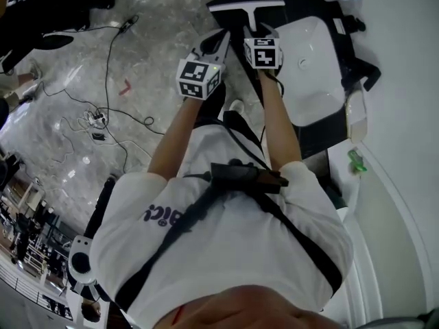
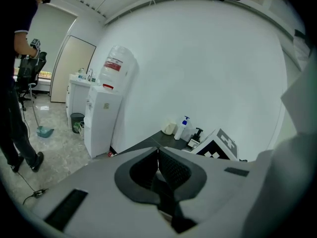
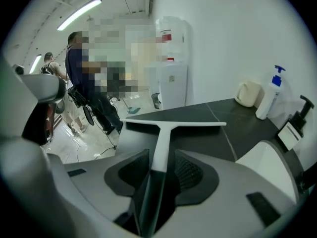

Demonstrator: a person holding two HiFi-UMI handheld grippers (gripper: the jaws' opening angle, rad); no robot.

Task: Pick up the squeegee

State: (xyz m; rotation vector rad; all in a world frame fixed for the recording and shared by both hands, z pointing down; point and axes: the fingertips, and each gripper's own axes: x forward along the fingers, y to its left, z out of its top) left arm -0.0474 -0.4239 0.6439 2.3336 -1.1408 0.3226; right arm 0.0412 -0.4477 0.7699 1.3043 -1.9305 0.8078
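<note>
Squeegee [image 3: 162, 133] lay on the dark counter [image 3: 208, 114], white blade crosswise at 12 o'clock from the right gripper [image 3: 162, 163], handle running back toward the person. Right gripper's fingers stood wide, the handle between them, pads not yet pressing on it. Left gripper [image 2: 158, 150] hung off at 9 o'clock with its fingers closed together on nothing.

Risks, as judged:
- Handle looked slightly off-centre between the pads. An uneven close could twist it, or skid the blade toward the counter edge at 12 o'clock.
- The pads sat about where the white handle turned dark. A bite on that step might slip.
- Sink [image 1: 322, 105] rim lay close at 3 o'clock. The outer finger could strike it on the way down.

Poorly seen:
- From the head view the marker cube covered the right fingertips and most of the handle.
- Handle's near end ran under the gripper body, so its length and what it rested on were unclear, possibly the counter.
- Left gripper view showed no squeegee.
</note>
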